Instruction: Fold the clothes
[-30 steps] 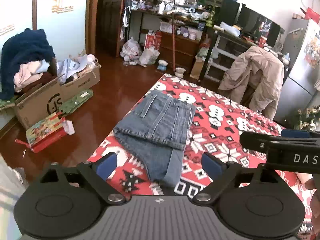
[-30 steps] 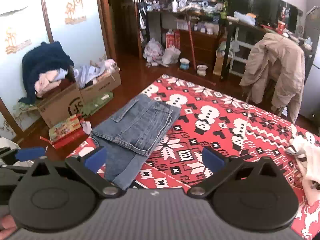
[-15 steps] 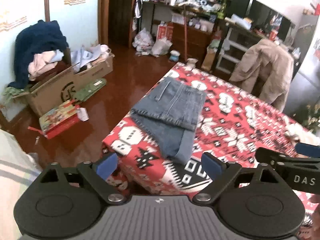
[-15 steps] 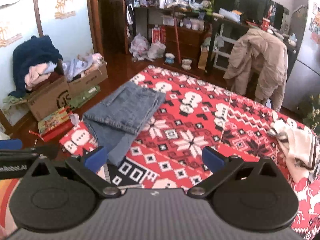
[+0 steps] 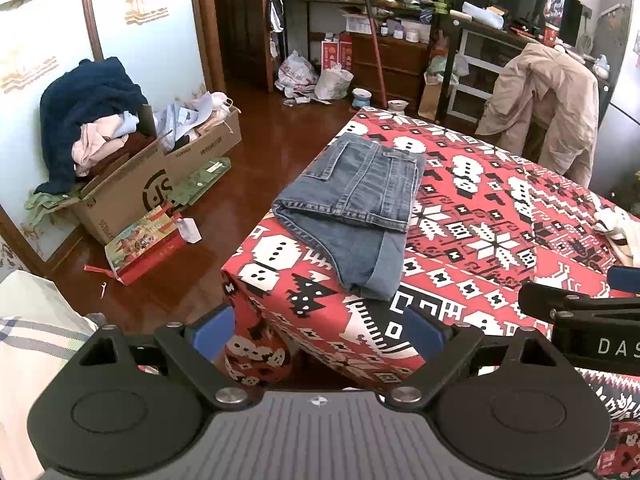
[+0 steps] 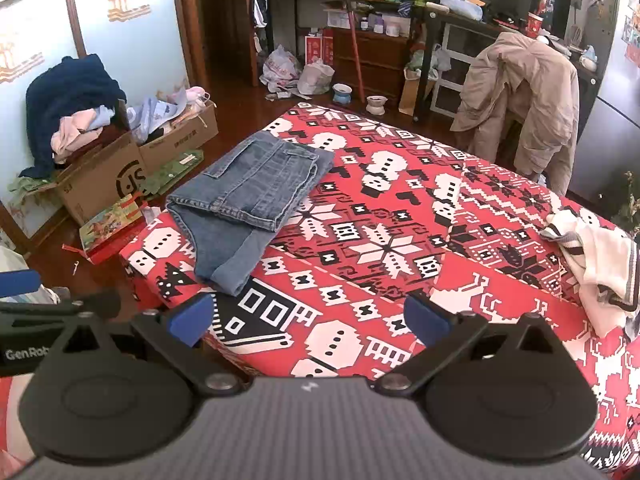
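Folded blue denim shorts (image 5: 356, 204) (image 6: 248, 200) lie at the near left corner of a table under a red, white and black patterned cloth (image 5: 492, 216) (image 6: 384, 240). My left gripper (image 5: 318, 328) stands open before the table's near corner, short of the shorts, with nothing between its blue pads. My right gripper (image 6: 308, 316) is open too, over the table's front edge and to the right of the shorts, and empty. A crumpled white garment with dark stripes (image 6: 596, 260) (image 5: 620, 228) lies at the table's right side.
Cardboard boxes heaped with clothes (image 5: 120, 168) (image 6: 100, 160) stand on the wooden floor to the left, a flat red box (image 5: 148, 248) beside them. A beige coat (image 5: 552, 108) (image 6: 524, 100) hangs over a chair behind the table. Cluttered shelves fill the back wall.
Both grippers have drawn back from the shorts toward the table's near edge, so the shorts look smaller and more of the table and floor shows. Both stay open and empty.
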Demonstrator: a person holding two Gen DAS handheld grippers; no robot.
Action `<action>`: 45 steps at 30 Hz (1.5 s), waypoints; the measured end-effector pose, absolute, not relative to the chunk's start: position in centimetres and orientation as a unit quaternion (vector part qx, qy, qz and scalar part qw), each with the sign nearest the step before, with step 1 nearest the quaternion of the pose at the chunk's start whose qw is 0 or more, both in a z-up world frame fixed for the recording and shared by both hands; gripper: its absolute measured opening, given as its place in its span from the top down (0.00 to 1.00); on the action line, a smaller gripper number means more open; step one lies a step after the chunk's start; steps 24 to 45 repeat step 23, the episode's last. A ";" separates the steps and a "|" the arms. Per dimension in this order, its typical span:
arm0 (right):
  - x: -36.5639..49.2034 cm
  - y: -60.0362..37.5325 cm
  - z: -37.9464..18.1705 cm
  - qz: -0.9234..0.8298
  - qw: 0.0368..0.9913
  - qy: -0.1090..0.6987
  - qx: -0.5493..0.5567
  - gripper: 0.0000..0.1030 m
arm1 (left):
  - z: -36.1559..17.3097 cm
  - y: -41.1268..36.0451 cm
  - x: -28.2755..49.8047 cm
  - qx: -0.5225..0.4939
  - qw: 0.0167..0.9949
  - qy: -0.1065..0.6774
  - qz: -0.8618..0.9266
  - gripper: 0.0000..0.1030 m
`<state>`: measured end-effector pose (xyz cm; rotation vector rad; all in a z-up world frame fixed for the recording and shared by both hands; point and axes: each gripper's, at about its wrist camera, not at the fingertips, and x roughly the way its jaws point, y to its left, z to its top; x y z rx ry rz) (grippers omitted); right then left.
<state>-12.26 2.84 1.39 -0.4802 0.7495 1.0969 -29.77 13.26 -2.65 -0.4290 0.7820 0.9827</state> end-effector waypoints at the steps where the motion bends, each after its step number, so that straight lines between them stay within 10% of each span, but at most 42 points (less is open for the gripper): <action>1: -12.2 2.8 1.4 0.505 0.760 0.346 -0.219 0.01 | -2.7 13.2 -29.7 -0.199 0.788 0.364 0.456 0.12; 45: -11.9 2.6 0.9 0.507 0.757 0.349 -0.219 0.01 | -2.7 13.3 -28.9 -0.198 0.790 0.365 0.451 0.12</action>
